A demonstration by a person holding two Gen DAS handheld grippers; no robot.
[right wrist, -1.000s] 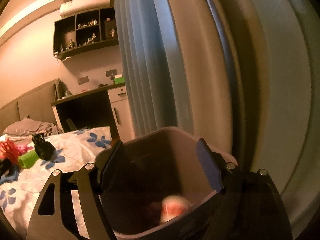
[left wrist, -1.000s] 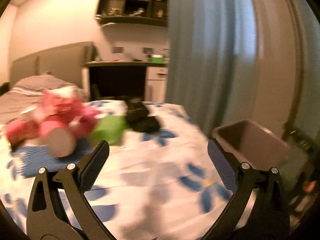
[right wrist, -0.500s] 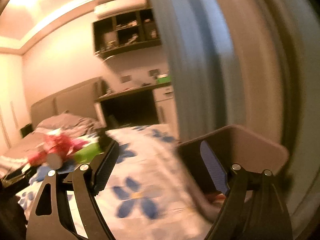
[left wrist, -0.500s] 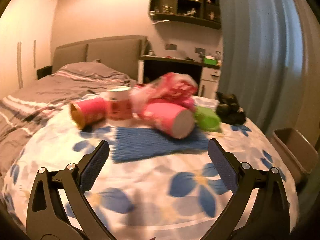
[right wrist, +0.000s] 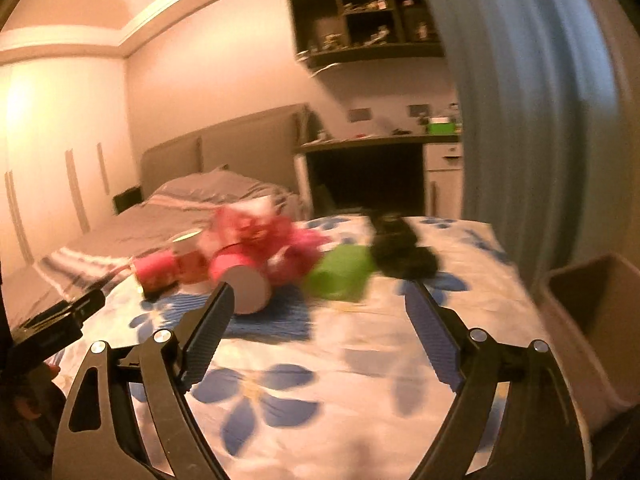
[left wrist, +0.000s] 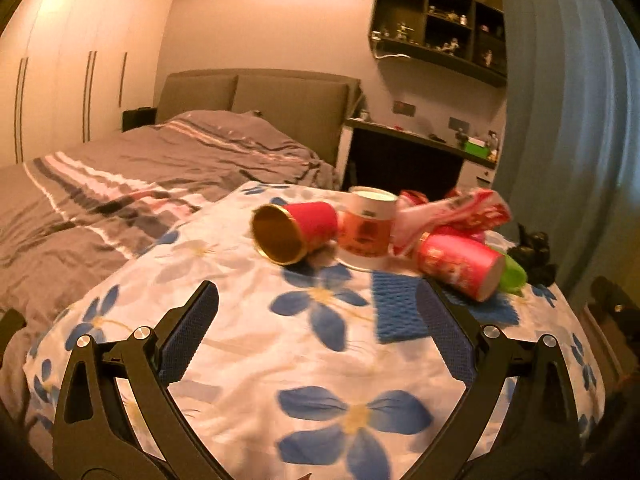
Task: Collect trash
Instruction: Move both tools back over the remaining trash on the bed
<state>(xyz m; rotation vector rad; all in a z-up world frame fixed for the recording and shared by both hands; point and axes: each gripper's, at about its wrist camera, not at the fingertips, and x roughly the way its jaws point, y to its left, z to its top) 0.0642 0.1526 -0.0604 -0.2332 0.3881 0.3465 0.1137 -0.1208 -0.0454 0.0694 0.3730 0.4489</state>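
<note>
Trash lies in a pile on the flowered quilt [left wrist: 320,360]. It holds a red cup with a gold inside [left wrist: 294,232] on its side, an upright white and orange cup [left wrist: 366,228], a crumpled pink wrapper [left wrist: 452,210], a pink cup [left wrist: 460,266] on its side and a green piece [left wrist: 514,276]. My left gripper [left wrist: 316,300] is open and empty, short of the pile. My right gripper [right wrist: 318,292] has its jaws opening with nothing between them. It faces the pink cup [right wrist: 244,280] and the green piece [right wrist: 340,276]. The brown bin [right wrist: 580,300] stands at the right.
A blue textured mat [left wrist: 396,308] lies under the pile, and a black object [right wrist: 400,248] sits behind the green piece. A grey striped duvet [left wrist: 140,184] covers the bed to the left. A desk [right wrist: 368,168] and a blue curtain [right wrist: 520,120] stand behind.
Both grippers swung left, away from the bin and toward the pile on the quilt. The right gripper, earlier over the bin with a cup lying inside, now hangs over the bed with wider jaws.
</note>
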